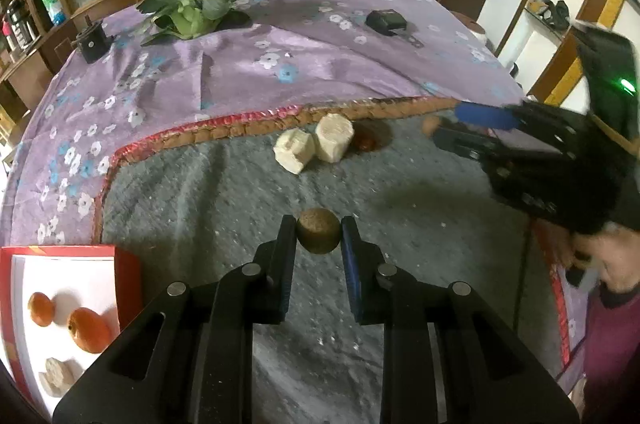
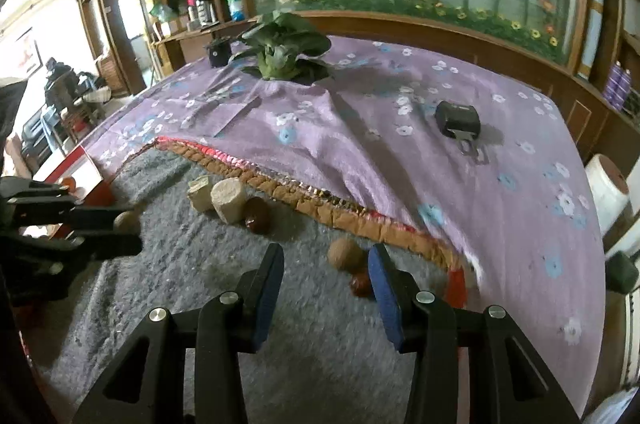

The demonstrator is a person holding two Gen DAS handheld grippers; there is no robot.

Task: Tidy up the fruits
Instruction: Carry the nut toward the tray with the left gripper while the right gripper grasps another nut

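Fruit scattered on grey mat (image 1: 224,224); round brown fruit (image 1: 318,231) pinched between both pads of left gripper (image 1: 319,236), clamped tight, apparently lifted off the mat, likely for carrying to red-edged white box (image 1: 68,276) at lower left. Box already holding two orange fruits (image 1: 88,330) and a pale chunk (image 1: 60,376), so sorting looks partly done. Further back on mat near braided edge: two pale cut pieces (image 1: 316,144) touching each other, dark red fruit (image 1: 364,140) just beside them. Right gripper (image 1: 472,128) reaching in from right edge, blurred, blue pad visible, a small tan fruit near its tip; jaw state unclear from this side. Person's hand (image 1: 600,260) on its handle. Right wrist view: right gripper (image 2: 326,288) with jaws apart, nothing between pads, aimed toward tan round fruit (image 2: 346,253) and small red fruit (image 2: 361,284) just ahead near mat border, probably lined up for next pick; red one partly hidden behind right finger. Left gripper (image 2: 132,224) at left edge, closed on its brown fruit, close to box corner (image 2: 86,164). Potted plant (image 2: 284,52) and black strap device (image 2: 458,122) on purple flowered cloth (image 2: 440,184), well apart from fruit, not part of the sorting.
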